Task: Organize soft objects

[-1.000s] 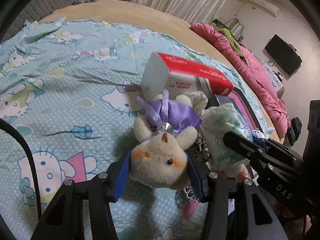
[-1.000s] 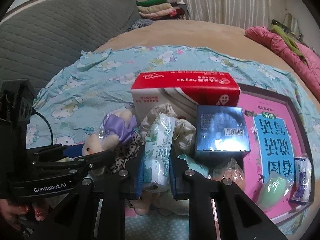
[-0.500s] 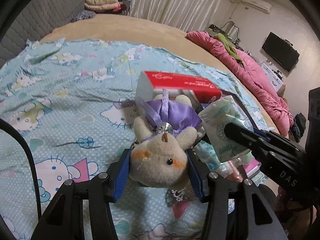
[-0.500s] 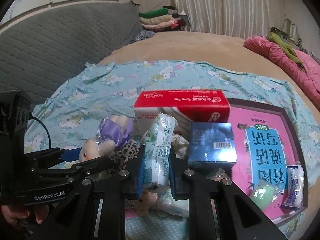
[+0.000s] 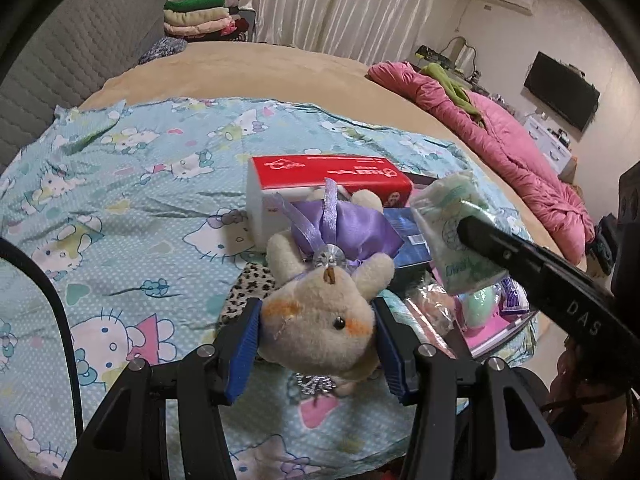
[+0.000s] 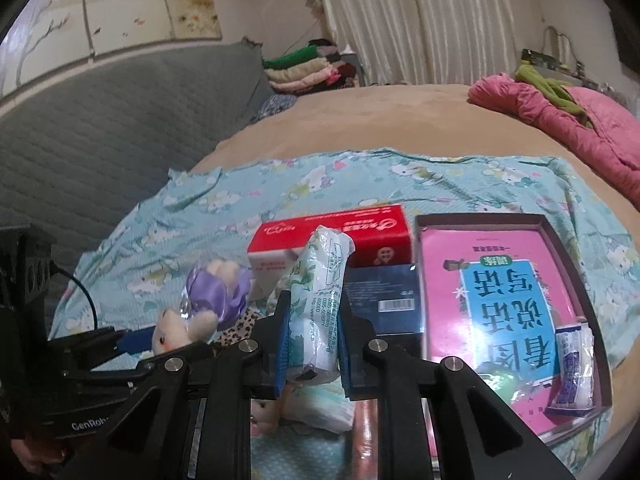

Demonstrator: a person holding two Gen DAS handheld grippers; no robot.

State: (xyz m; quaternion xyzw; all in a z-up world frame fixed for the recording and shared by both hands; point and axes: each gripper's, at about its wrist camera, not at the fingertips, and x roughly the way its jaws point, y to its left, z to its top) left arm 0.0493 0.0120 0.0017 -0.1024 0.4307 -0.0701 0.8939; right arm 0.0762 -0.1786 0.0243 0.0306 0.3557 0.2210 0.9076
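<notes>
**Both claws loaded, open cloth lies to the left**

The left gripper (image 5: 318, 334) is clamped on the head of a plush toy (image 5: 320, 320), its purple-dressed body pointing away from the claw, long axis along the fingers. The right gripper (image 6: 312, 350) is pinched hard on a tissue pack (image 6: 318, 300), whose long axis also runs forward and up out of the jaws. Both things appear to hang above the patterned sheet (image 5: 120, 200) rather than rest on it, though the fisheye makes height hard to judge.

What the coming move turns on, I judge, is where free room lies. Straight ahead of both claws the way is blocked: the red tissue box (image 6: 332, 236) and the dark blue box (image 6: 380, 296) stand touching one another, with the tray (image 6: 576, 280) and its pink book just beside them on the right. Under the claws a leopard-print item (image 5: 248, 292) and more small soft packs lie crowded. The left hand is nearer the bare stretch of sheet (wide, flat, far from the bed's edge), so the toy has the easier path; the right gripper sits close beside the left, and the two could clip each other.
</notes>
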